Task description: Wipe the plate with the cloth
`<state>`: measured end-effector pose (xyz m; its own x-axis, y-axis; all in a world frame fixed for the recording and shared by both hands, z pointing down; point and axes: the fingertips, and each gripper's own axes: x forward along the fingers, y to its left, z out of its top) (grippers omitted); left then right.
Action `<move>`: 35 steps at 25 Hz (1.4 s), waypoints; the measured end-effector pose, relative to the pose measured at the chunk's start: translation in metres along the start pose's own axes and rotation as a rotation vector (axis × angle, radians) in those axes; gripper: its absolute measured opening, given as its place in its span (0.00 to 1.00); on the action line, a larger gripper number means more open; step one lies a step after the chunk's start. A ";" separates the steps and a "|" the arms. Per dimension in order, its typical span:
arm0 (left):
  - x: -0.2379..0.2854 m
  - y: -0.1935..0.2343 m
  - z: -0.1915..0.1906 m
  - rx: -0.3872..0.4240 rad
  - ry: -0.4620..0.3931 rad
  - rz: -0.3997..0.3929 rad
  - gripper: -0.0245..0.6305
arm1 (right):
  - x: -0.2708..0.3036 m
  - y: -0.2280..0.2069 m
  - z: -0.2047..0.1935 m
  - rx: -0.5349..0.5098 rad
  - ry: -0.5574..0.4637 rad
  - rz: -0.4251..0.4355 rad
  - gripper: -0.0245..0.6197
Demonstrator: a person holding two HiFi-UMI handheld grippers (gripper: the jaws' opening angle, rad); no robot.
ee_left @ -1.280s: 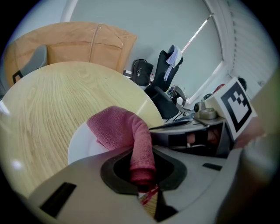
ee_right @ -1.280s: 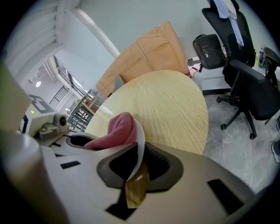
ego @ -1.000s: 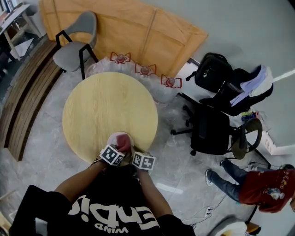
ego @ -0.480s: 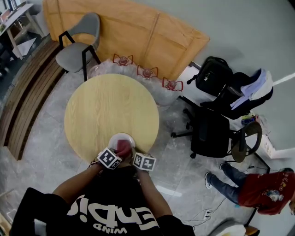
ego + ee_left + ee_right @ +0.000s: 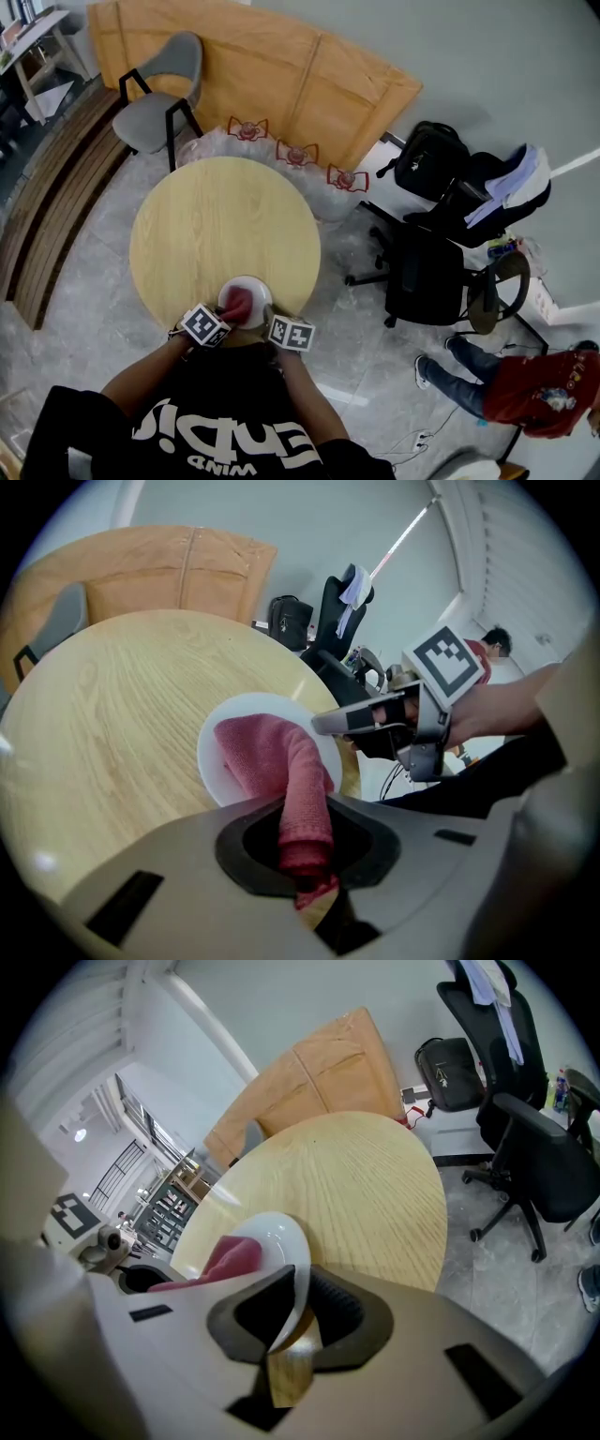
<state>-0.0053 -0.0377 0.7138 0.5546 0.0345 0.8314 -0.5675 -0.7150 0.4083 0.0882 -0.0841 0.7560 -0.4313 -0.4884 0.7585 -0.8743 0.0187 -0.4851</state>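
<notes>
Quickly: left claw [image 5: 305,855] is clenched on one end of the red cloth [image 5: 272,761], which runs out of the jaws toward 12 o'clock and lies bunched on the white plate [image 5: 211,752]. Right claw [image 5: 291,1326] is clamped on the plate's rim, with the rim edge sitting between the two jaws; in the left gripper view it comes in at the plate's 3 o'clock side. The cloth covers most of the plate's middle, and bare white shows round it at 9 and 12 o'clock. Can't tell if the plate lies fully flat or is tipped up a bit on the right claw's side. From the head view the plate sits at the 6 o'clock edge of the round wood table [image 5: 216,225], just in front of the person, both marker cubes close together below it, left at 7, right at 5 o'clock of the plate. Round the table there is a grey chair [image 5: 155,103] at 11 o'clock, a big wood board [image 5: 281,75] leaning on the wall at 12, a black backpack [image 5: 427,155] at 2, a black office chair [image 5: 427,272] at 3 and a slatted bench [image 5: 47,216] at 9. A person in red [image 5: 534,384] is on the floor at 4 o'clock, well apart from the table.
</notes>
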 end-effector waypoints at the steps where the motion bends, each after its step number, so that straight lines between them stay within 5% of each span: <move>1: -0.003 0.002 0.000 0.002 0.001 0.005 0.12 | 0.000 0.000 0.000 -0.001 0.001 0.001 0.14; 13: -0.007 0.034 -0.009 -0.045 -0.008 0.040 0.12 | 0.000 0.001 0.000 0.007 0.003 0.021 0.14; 35: 0.018 0.054 0.043 -0.089 -0.031 0.098 0.12 | 0.000 0.001 0.002 0.026 0.003 0.032 0.14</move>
<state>0.0006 -0.1056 0.7344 0.5116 -0.0548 0.8574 -0.6706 -0.6493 0.3587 0.0877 -0.0859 0.7548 -0.4601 -0.4851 0.7436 -0.8538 0.0121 -0.5204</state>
